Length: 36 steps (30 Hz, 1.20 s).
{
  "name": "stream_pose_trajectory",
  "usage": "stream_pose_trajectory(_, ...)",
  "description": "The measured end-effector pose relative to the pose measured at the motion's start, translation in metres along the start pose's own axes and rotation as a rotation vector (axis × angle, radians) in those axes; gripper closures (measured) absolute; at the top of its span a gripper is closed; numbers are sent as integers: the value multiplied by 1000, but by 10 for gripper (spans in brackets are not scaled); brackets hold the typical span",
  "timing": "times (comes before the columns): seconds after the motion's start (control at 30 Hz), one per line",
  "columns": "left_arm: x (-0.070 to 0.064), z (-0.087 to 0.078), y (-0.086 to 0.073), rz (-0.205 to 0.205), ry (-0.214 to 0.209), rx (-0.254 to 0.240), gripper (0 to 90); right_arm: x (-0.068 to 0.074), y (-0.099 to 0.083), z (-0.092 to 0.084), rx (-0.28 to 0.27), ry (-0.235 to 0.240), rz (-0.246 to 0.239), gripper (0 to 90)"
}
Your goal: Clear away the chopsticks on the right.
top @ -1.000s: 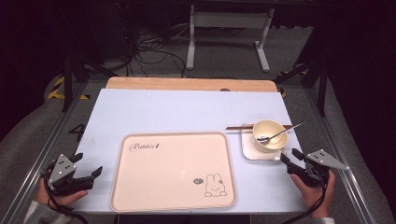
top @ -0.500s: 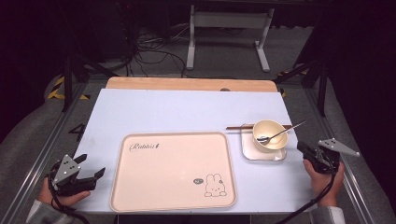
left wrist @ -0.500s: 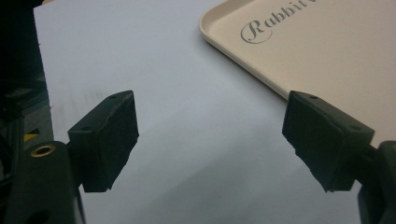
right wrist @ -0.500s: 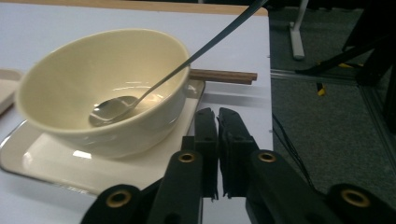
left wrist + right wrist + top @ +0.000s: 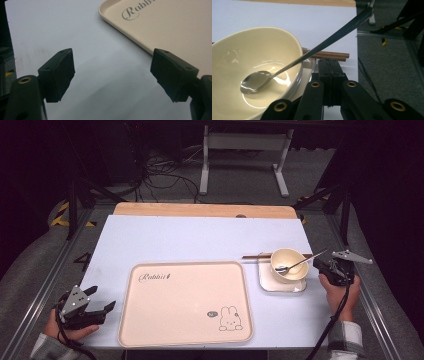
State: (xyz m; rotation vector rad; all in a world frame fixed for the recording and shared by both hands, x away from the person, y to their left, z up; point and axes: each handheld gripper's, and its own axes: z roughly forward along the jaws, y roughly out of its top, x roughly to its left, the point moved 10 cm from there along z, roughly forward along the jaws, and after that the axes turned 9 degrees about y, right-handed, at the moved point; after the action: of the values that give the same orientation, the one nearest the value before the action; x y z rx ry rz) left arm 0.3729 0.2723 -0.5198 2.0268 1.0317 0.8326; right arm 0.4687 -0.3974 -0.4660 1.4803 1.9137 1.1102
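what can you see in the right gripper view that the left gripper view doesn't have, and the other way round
Right gripper view: a cream bowl with a metal spoon lying in it, handle leaning over the rim, the bowl on a small square plate, brown chopsticks behind it, and the right gripper with jaws shut together on nothing.

Left gripper view: the corner of a beige tray with script lettering, and the left gripper with jaws wide apart, nothing between them.

Both: the pale table surface.
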Motion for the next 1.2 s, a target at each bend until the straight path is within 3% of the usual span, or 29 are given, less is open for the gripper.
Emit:
stream_pose_trajectory(0.33,-3,-1,0,9,-8,12,212,-1,17,15,-22,-21,-10,900)
stream_pose_trajectory(0.53,-2,-4,-6,-6,1,32,212,0,28,24,-34,8,-4,900)
stream_pose_trajectory(0.73,-5,-11,-12,-8,30,59,212,-2,34,32,-38,39,-3,900)
stream_pose_trajectory(0.83,1,-13,-15,-12,81,76,211,-6,34,39,-35,56,6,900)
stream_pose_trajectory(1.03,4,-16,-20,-24,93,86,210,-18,27,49,-9,51,48,900)
stream_pose_trajectory(1.2,4,-16,-21,-23,94,92,207,-18,27,56,-4,71,53,886)
